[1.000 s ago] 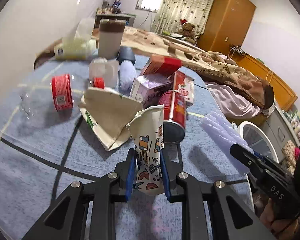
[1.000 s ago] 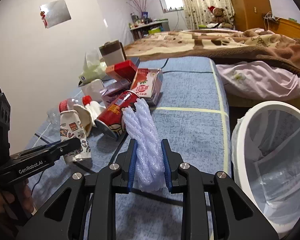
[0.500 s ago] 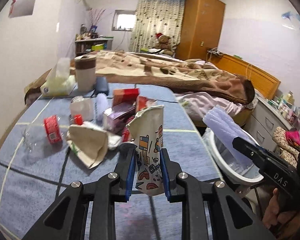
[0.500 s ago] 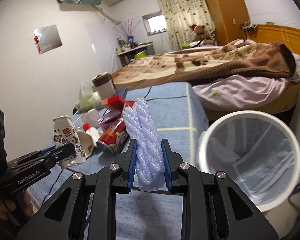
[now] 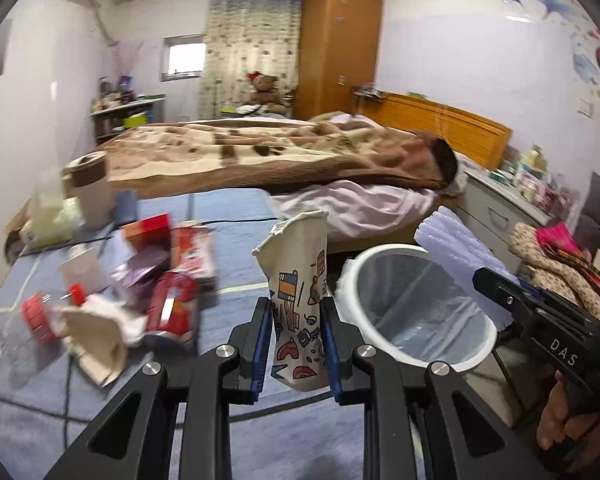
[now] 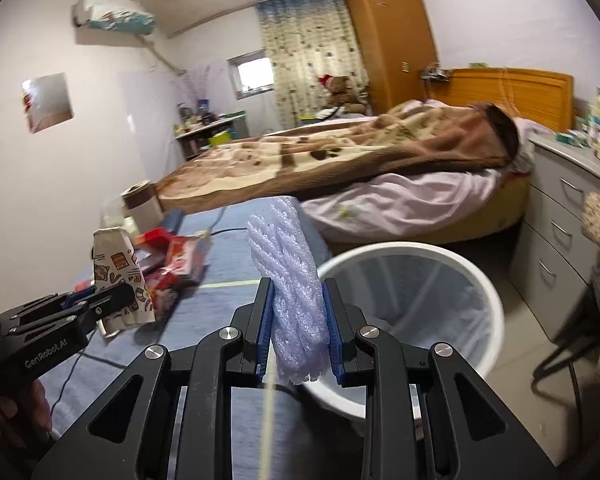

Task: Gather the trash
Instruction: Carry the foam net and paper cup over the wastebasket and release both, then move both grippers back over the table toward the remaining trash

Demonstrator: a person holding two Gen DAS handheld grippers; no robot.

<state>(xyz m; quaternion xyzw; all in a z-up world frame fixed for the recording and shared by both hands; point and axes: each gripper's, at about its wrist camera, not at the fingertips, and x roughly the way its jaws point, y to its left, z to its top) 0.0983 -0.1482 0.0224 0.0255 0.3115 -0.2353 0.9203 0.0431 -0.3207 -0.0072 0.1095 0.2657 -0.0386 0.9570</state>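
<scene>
My left gripper is shut on a crushed paper cup with cartoon prints and holds it up near the table's right edge. My right gripper is shut on a roll of pale purple foam net, lifted close beside the rim of the white trash bin. The bin has a clear liner and stands on the floor, right of the blue table. The foam net hangs over the bin's right side in the left wrist view. The cup shows left in the right wrist view.
Trash lies on the blue table: a red can, red and purple cartons, a crumpled paper bag, a clear bottle with a red label. A tissue pack and tall cup stand behind. A bed and drawers lie beyond.
Both grippers have risen and swung right with their loads, from over the trash pile toward the bin. The bin now fills more of both views.
</scene>
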